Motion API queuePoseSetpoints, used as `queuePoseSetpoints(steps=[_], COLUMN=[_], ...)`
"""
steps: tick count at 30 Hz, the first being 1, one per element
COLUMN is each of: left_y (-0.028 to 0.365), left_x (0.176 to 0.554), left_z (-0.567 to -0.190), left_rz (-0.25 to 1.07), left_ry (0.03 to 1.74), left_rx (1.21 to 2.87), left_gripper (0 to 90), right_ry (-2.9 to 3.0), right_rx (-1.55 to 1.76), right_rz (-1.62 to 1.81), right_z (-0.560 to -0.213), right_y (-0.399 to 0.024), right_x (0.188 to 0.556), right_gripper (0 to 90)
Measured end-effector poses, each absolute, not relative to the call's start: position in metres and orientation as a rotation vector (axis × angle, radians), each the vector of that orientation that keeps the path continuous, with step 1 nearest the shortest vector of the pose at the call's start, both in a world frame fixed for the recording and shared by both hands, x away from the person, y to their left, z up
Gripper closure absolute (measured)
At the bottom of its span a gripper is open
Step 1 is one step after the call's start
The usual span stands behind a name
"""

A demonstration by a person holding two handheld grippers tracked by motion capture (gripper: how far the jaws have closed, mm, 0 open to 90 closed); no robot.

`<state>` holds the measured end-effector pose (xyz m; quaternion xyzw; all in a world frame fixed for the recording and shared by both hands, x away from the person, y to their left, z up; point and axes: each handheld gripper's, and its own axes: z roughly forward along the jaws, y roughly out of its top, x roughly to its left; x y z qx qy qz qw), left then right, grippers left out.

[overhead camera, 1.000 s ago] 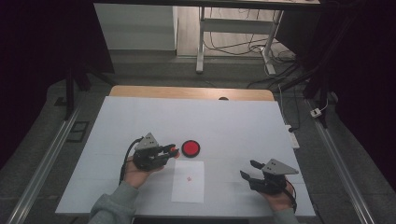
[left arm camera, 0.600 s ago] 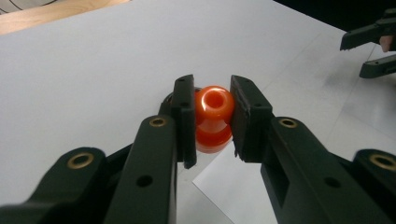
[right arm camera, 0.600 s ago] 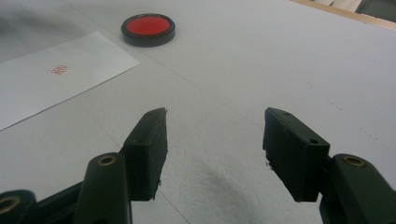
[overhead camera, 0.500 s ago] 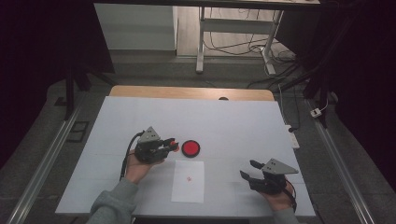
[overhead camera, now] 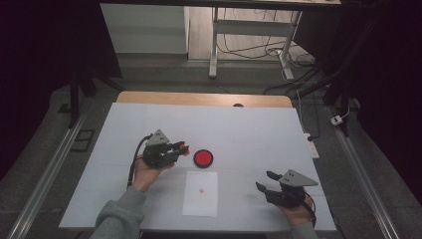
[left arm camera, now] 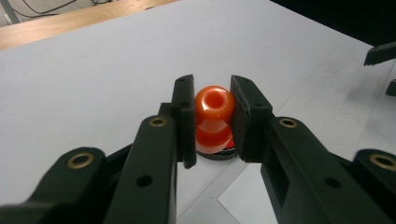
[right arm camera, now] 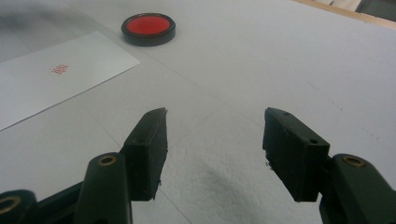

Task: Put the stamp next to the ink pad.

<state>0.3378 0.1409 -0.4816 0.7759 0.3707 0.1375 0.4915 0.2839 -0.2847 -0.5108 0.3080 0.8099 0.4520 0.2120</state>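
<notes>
Left gripper view: the left gripper (left arm camera: 211, 114) pinches an orange stamp (left arm camera: 214, 107) between its two black jaws. The stamp is glossy, with a rounded knob on top that has a small dimple in its middle, and a narrower waist below. It hangs just above the red ink pad (left arm camera: 219, 151), whose dark rim peeks out beneath it.

From the high view, the ink pad (overhead camera: 203, 158) is a round red disc in a black rim on the white table (overhead camera: 249, 129). The left gripper (overhead camera: 180, 148) with the stamp (overhead camera: 183, 147) sits just left of the pad. A white paper sheet (overhead camera: 201, 193) with a small red mark lies just in front of the pad. The right gripper (overhead camera: 264, 181), jaws spread apart and holding nothing, rests well to the pad's right and nearer the person.
</notes>
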Motion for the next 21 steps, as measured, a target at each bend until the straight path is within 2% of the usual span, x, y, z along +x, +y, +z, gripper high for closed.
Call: queuePoseSetpoints(steps=[21], left_y=[0.136], left_x=[0.373], left_z=[-0.516], left_rz=[0.36], left_ry=[1.0], left_rx=[1.981], left_gripper=[72.3], right_ry=[2.264], right_rx=[0.86], right_rz=[1.249], right_z=[-0.513], right_y=[-0.285], right_x=[0.285], right_gripper=[39.4])
